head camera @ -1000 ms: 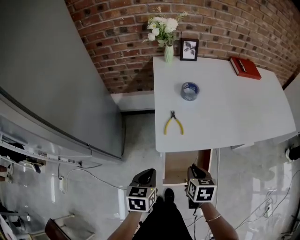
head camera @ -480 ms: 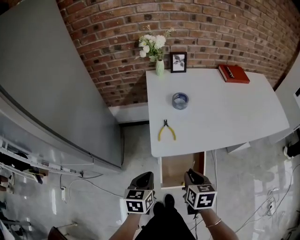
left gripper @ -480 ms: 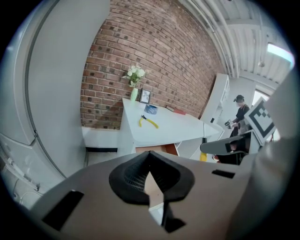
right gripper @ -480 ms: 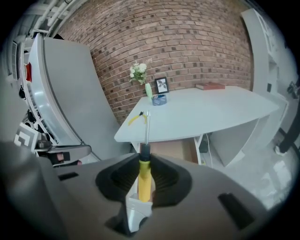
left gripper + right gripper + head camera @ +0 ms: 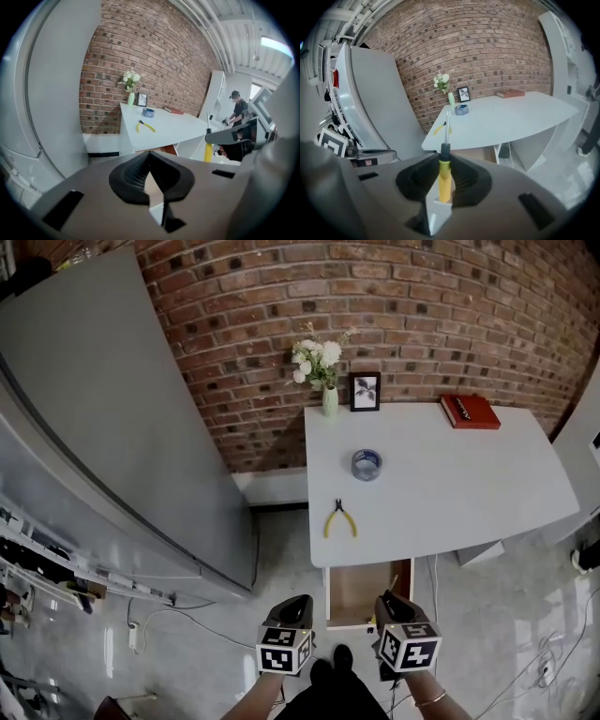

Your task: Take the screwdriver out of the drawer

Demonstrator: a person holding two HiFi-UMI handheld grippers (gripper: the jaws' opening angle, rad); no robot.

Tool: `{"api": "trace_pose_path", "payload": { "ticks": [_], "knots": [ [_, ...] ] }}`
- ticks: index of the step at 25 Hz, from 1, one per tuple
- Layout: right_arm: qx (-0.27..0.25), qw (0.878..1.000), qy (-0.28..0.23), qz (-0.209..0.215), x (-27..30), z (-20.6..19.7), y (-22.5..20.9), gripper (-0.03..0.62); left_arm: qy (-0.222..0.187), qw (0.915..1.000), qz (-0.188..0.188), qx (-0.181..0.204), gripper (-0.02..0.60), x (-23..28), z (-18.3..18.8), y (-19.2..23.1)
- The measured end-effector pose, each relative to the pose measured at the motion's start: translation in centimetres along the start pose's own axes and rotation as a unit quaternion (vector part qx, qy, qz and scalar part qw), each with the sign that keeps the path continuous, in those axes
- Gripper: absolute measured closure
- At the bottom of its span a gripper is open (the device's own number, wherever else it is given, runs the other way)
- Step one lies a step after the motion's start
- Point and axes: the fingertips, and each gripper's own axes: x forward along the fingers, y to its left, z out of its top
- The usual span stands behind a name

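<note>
The right tongs (image 5: 444,161) are clamping the yellow-handled screwdriver with a black collar and steel shaft (image 5: 445,180) by its handle. The shaft is pointing away, and the tool is out of the open wooden drawer (image 5: 356,589) just ahead. The left tongs (image 5: 150,153) are hovering alongside with tips pressed together, gripping nothing. Beyond, yellow-handled pliers (image 5: 339,519) and a grey tape roll (image 5: 367,464) are lying on the white tabletop (image 5: 450,484). A red book (image 5: 471,412) is resting near the brick wall (image 5: 422,315).
</note>
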Motion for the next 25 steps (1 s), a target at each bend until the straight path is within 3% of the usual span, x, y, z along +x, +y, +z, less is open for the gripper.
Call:
{"api": "trace_pose_path", "payload": {
  "ticks": [25],
  "knots": [
    [-0.027,0.999,-0.029,-0.011,-2.6,2.0,0.2,0.517,-0.025,0.9994,-0.011,0.021,0.588,-1.9,2.3,-1.3]
  ]
}}
